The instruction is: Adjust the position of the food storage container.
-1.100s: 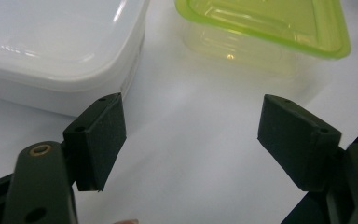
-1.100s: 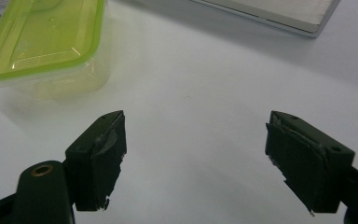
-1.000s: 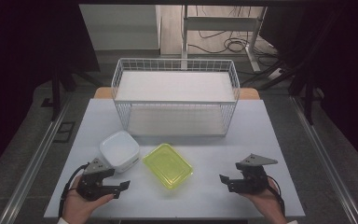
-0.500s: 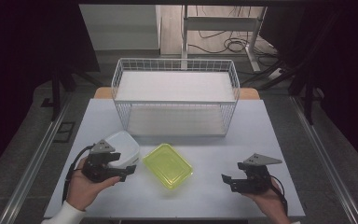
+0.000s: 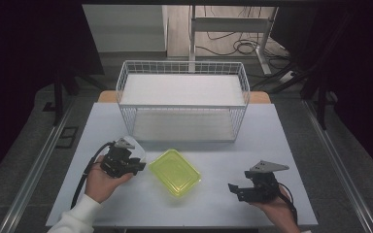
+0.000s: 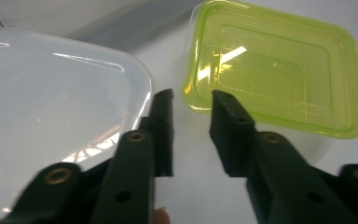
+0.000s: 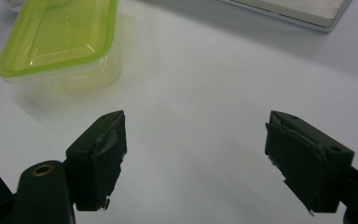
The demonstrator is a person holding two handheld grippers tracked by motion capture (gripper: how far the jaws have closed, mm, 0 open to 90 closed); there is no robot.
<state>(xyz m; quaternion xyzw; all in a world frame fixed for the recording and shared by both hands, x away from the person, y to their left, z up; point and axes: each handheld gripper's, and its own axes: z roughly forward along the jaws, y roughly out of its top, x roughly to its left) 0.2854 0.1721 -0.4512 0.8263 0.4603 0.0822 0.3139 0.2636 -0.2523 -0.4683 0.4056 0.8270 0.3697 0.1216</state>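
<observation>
I have the left gripper [image 5: 138, 167] right at the white box [image 5: 134, 144], which sits just ahead of it and on its left. In the left gripper view [image 6: 191, 95] its left jaw lies along the near right edge of the white box [image 6: 51, 93], though I cannot tell whether it touches. The jaws have just been closing and now stand at a narrow gap. I see bare table [image 5: 272, 131] between them and nothing pinched. The green-lidded box [image 6: 279, 70] lies just beyond the jaw tips, slightly to the right, a little apart from the white one.

The right gripper [image 5: 234, 189] sits low over the table, jaws spread wide with nothing between them [image 7: 196, 121]. From it the green-lidded box [image 7: 58, 32] lies ahead and off to the left, well clear of the jaws. The wire basket [image 5: 182, 104] stands farther off, beyond both boxes.
</observation>
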